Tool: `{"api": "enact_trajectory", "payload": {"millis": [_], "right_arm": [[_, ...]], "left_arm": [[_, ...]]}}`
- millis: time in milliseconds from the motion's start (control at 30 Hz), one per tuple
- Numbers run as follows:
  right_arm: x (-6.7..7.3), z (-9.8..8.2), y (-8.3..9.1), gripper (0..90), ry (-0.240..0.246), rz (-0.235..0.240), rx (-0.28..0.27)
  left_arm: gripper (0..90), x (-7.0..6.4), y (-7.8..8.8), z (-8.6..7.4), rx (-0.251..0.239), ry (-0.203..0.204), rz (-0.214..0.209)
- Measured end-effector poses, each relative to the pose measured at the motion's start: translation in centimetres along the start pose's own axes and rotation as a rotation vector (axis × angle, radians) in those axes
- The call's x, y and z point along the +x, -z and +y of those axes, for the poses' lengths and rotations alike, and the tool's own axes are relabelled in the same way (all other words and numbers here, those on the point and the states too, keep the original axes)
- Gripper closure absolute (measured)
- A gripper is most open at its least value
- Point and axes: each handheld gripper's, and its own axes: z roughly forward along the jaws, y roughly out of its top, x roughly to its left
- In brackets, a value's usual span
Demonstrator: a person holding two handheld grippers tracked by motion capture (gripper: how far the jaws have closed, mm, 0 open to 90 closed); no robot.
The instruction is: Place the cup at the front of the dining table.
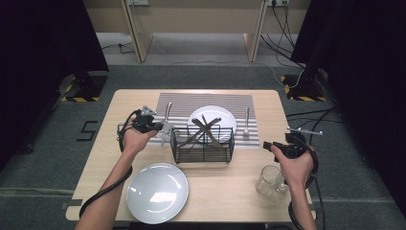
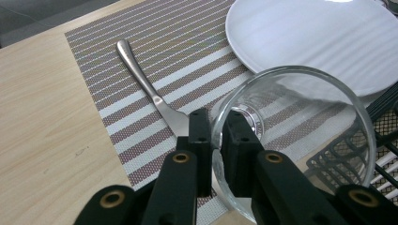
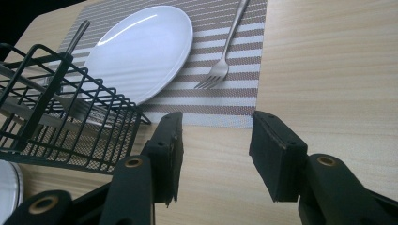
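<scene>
My left gripper point(image 1: 159, 127) point(image 2: 217, 129) is shut on the rim of a clear drinking glass point(image 1: 166, 131) point(image 2: 291, 117), one pad inside and one outside. The glass hangs tilted over the left part of the striped placemat point(image 1: 182, 103) point(image 2: 155, 42), just left of the black wire basket point(image 1: 203, 143) point(image 2: 361, 154). A fork point(image 1: 167, 111) point(image 2: 145, 89) lies on the mat under it. My right gripper point(image 1: 267, 145) point(image 3: 216, 136) stands open and holds nothing, low over bare table right of the basket point(image 3: 61, 122). A second clear glass point(image 1: 270, 180) stands by my right hand.
A white plate point(image 1: 215, 117) point(image 2: 319, 37) point(image 3: 141, 47) lies on the placemat behind the basket, which holds several pieces of cutlery point(image 1: 206, 128). Another fork point(image 1: 246, 122) point(image 3: 225, 51) lies on the mat's right side. A second white plate point(image 1: 157, 191) sits at the front left.
</scene>
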Motion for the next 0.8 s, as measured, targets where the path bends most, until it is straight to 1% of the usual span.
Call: {"api": "enact_trajectory", "payload": {"millis": [167, 367, 500, 600, 700, 800], "right_arm": [[0.00, 0.02, 0.03, 54.1, 0.004, 0.001, -0.002], [-0.03, 0.01, 0.08, 54.1, 0.002, 0.000, -0.002], [-0.03, 0.00, 0.06, 54.1, 0.003, 0.002, -0.002], [-0.04, 0.00, 0.08, 54.0, 0.002, 0.001, -0.003], [-0.08, 0.00, 0.09, 54.0, 0.002, 0.001, -0.003], [-0.05, -0.02, 0.05, 54.0, 0.000, 0.001, -0.001]], "left_arm": [[82.4, 0.03, -0.05, 0.16, 0.008, -0.007, -0.005], [82.1, 0.12, -0.15, 0.30, 0.006, -0.002, -0.011], [81.3, 0.12, -0.25, 0.37, -0.013, 0.005, -0.017], [79.3, 0.14, -0.19, 0.54, -0.028, 0.004, -0.011], [78.1, 0.10, -0.23, 0.68, -0.030, -0.001, -0.008], [78.2, 0.06, -0.35, 0.63, -0.043, 0.001, -0.006]]}}
